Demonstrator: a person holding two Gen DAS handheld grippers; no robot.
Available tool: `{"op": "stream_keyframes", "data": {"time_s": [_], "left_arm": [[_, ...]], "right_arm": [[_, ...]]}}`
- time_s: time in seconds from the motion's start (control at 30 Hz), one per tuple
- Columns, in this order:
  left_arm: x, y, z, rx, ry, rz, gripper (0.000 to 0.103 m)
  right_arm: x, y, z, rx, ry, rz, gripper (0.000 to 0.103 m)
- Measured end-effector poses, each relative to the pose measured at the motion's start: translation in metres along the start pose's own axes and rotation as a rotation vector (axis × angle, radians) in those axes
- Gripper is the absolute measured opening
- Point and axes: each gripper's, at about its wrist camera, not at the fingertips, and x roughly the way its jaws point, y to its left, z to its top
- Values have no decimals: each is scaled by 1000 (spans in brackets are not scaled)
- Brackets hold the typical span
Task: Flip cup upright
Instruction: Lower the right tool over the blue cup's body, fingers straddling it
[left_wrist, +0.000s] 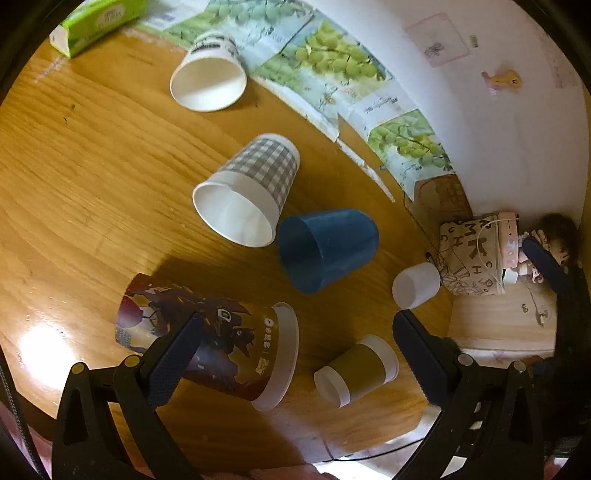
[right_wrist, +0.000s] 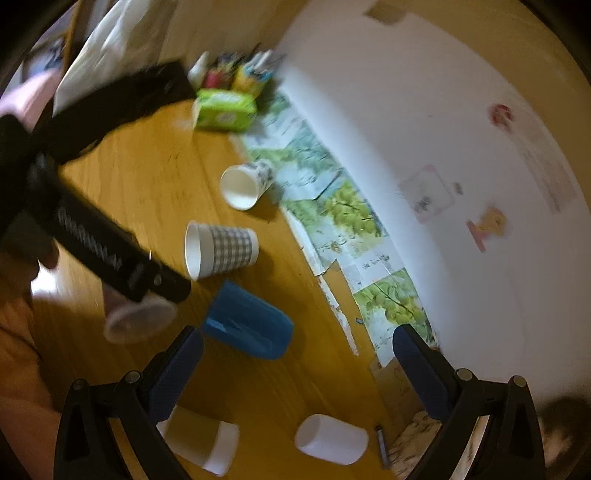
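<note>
Frankly, nothing is upright yet — every cup you can see lies on its side on the counter (left_wrist: 92, 155). Your left gripper (left_wrist: 295, 332) hangs with its jaws spread wide over the printed cup (left_wrist: 207, 339), one finger in front of its wall, not pinching it as far as the view shows. That cup looks like the one in hand; its mouth points right, toward the olive cup (left_wrist: 356, 369).

Beyond them lie the blue cup (left_wrist: 328, 249), the checked cup (left_wrist: 247, 192), the lettered cup (left_wrist: 210, 74) near the tissue pack (left_wrist: 96, 22), and a small white cup (left_wrist: 415, 286).

Your right gripper (right_wrist: 297, 349) also has its jaws spread, holding nothing, above the blue cup.

The open mouths facing the camera show bare insides — no liquid, nothing to spill. So the whole flip remains.
</note>
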Motion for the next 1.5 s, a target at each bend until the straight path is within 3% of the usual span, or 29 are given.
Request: {"op": "stream_keyframes", "data": {"time_s": [0.2, 0.8, 1.1, 1.5], "left_arm": [[11, 5, 11, -28, 52, -31, 102], [29, 9, 46, -36, 75, 37, 101], [33, 19, 48, -104, 105, 7, 101], [31, 18, 50, -96, 80, 29, 101]], "right_arm": [[30, 11, -1, -102, 33, 46, 103], [113, 21, -15, -203, 74, 176, 101], [131, 22, -14, -215, 82, 251, 99], [150, 32, -15, -241, 94, 306, 95]]}}
